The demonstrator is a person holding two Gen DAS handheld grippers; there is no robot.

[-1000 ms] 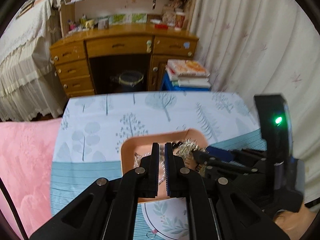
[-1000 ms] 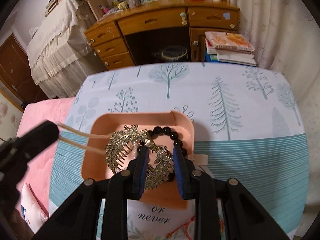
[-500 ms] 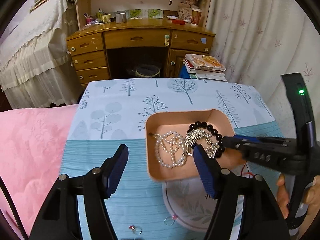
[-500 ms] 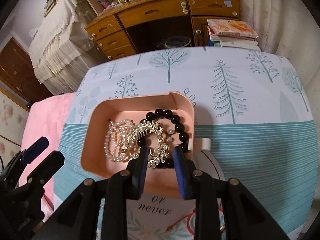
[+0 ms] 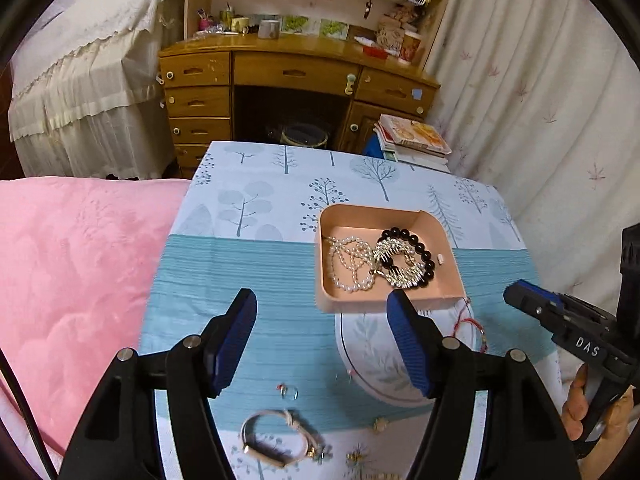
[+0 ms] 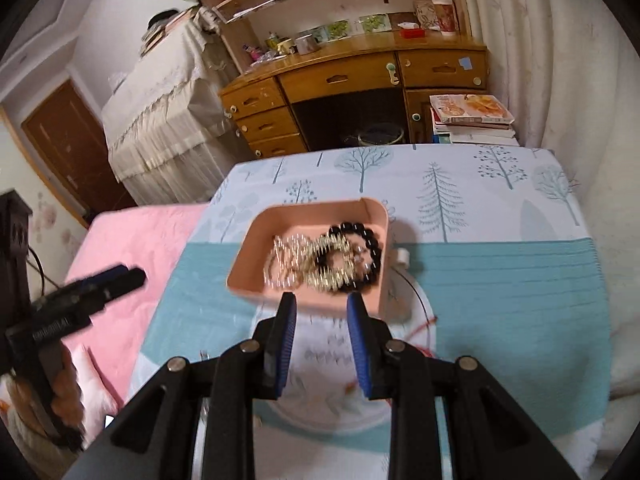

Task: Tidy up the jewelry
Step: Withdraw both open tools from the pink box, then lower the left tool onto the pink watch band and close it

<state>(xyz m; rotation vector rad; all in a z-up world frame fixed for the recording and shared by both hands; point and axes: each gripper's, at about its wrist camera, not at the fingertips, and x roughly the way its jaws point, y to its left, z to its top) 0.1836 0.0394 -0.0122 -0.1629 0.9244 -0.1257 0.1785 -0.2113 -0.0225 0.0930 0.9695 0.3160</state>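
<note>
— What changed?
— My left tongs [image 5: 322,334] let the pearls [image 5: 350,262] go; they're wide and empty, with the tray [image 5: 384,306] just ahead.
— Right tongs [image 6: 321,338]?
— Narrow, empty, pulled back.

Probably a bedroom: bed [image 5: 80,280], wooden desk [image 5: 296,76].

"DAS" on the right tongs [image 5: 528,300]

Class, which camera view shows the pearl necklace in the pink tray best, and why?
The left wrist view: the pearl necklace lies sharp in the pink tray, single beads and loops clear beside the black bead bracelet. The right wrist view is motion-blurred; there the necklace is only pale streaks.
</note>
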